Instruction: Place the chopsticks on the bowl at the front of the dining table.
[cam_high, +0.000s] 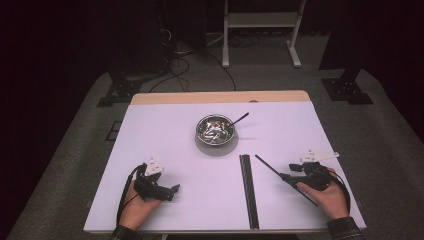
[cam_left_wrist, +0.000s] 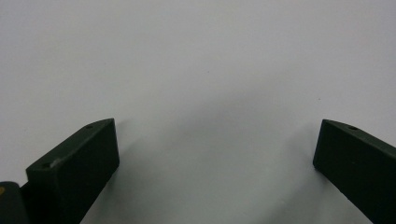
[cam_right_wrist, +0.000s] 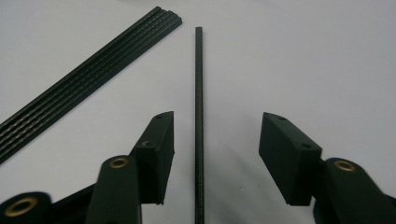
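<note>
High view, right gripper (cam_high: 286, 176): held low over the white table (cam_high: 170, 150), jaws pointing toward the table centre; single black rod (cam_high: 285, 179) runs through the gap between them.
High view, rod axis: long axis diagonal, far end aimed toward the bundle of black rods (cam_high: 248, 190) and the steel bowl (cam_high: 215, 129), near end passing under the hand toward the person.
High view, bundle: lies flat beside the jaw side of the right gripper, well apart from the single rod, long axis roughly front to back.
High view, bowl: beyond the far end of the bundle, with a dark utensil (cam_high: 239, 119) leaning out of it.
High view, left gripper (cam_high: 172, 190): rests on bare table, well apart from rod and bundle.
Left gripper view, jaws: spread wide, nothing between them, bare table ahead.
Right gripper view, jaws: apart, 1 on each side of the rod (cam_right_wrist: 199, 116); the pads do not press on it, and the rod lies nearer the pad at picture left.
Right gripper view, rod axis: straight ahead along the jaws, tip well beyond the fingertips.
Right gripper view, bundle (cam_right_wrist: 88, 79): off to picture left of the jaws, slanting away.
Handling, judged: thin, stiff, light; faintly textured surface, so fair grip; it could roll or pivot if pinched off-centre.
Hold point, judged: about mid-length, pads square across the axis, so neither end droops.
</note>
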